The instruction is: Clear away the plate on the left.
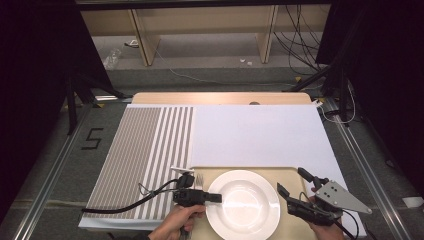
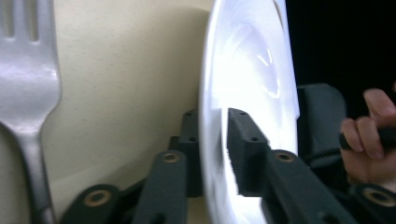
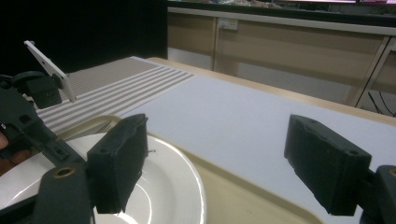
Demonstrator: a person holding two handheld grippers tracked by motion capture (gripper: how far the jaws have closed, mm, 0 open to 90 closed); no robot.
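Observation:
A white plate [image 1: 243, 204] lies flat on a beige tray [image 1: 283, 173], with a silver fork [image 1: 199, 178] just left of it. My left gripper [image 1: 216, 198] reaches in from the left at the plate's left rim. In the left gripper view, its jaws [image 2: 212, 140] stand one under and one over the plate's rim [image 2: 252, 70], with a little slack, and the fork [image 2: 28, 93] lies on the tray [image 2: 126, 70]. My right gripper [image 1: 292, 181] is held wide open just right of the plate, nothing between its jaws [image 3: 219, 163]; the plate [image 3: 163, 186] is below its left jaw.
A grey-and-white striped mat [image 1: 145, 155] covers the table's left part and a white sheet [image 1: 255, 135] the far right part. The table's wooden far edge [image 1: 220, 97] borders a grey floor. Across the plate, the left gripper's plate [image 3: 46, 67] shows.

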